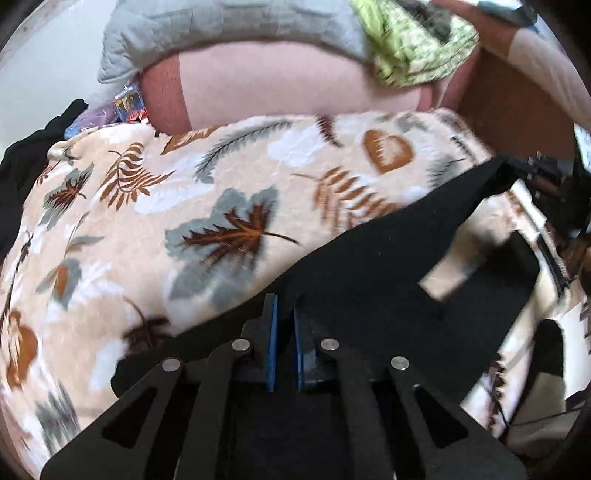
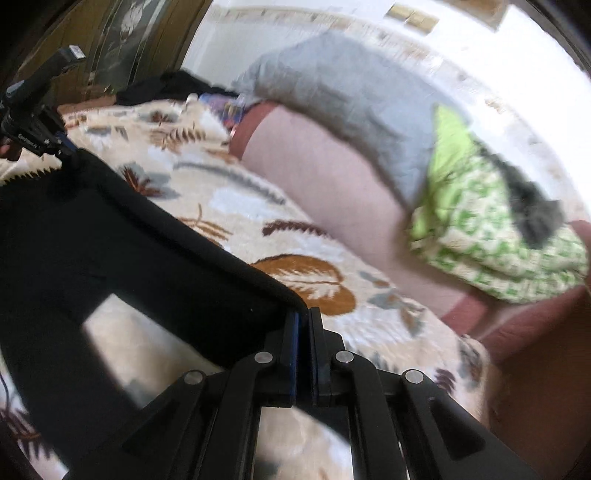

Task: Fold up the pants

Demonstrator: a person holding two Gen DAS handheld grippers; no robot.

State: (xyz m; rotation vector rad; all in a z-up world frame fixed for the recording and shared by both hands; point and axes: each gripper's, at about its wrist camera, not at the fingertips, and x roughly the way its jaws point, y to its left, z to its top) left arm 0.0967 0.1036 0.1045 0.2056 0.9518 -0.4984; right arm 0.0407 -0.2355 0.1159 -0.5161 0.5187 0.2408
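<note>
Item: black pants (image 1: 369, 266), lying partly lifted over a bed covered by a leaf-print blanket (image 1: 147, 221).
Location: the waistband edge is stretching in a taut line between the two tools, above the blanket; the legs are hanging down toward the bed, with a gap of blanket showing between them in the right wrist view.
Left tool (image 1: 283, 306): narrow, blue pads nearly together, pinching one corner of the black cloth.
Right tool (image 2: 305, 314): narrow likewise, clamping the other corner of the waistband; the left tool is also showing at the far end of the cloth in this view (image 2: 55, 142).
Surroundings: pink pillow (image 1: 258, 85), grey quilt (image 1: 221, 29) and green-patterned bedding (image 1: 417, 44) are sitting at the head of the bed, well apart from the pants; a second dark garment (image 1: 22, 162) is lying at the blanket's edge.
Step in hand: judged to be lifting the pants by the waistband corners, ahead of laying them out or bringing one half over the other.
Stage: early; no fold is showing yet.
Handling advice: keeping both grips level and the edge taut so the legs are hanging straight and untwisted; bringing both tools along together; lowering the legs first onto open blanket so they are landing flat.
Risk: thin cloth is slipping easily from a corner pinch; frames are blurred, so grip depth is not readable.
</note>
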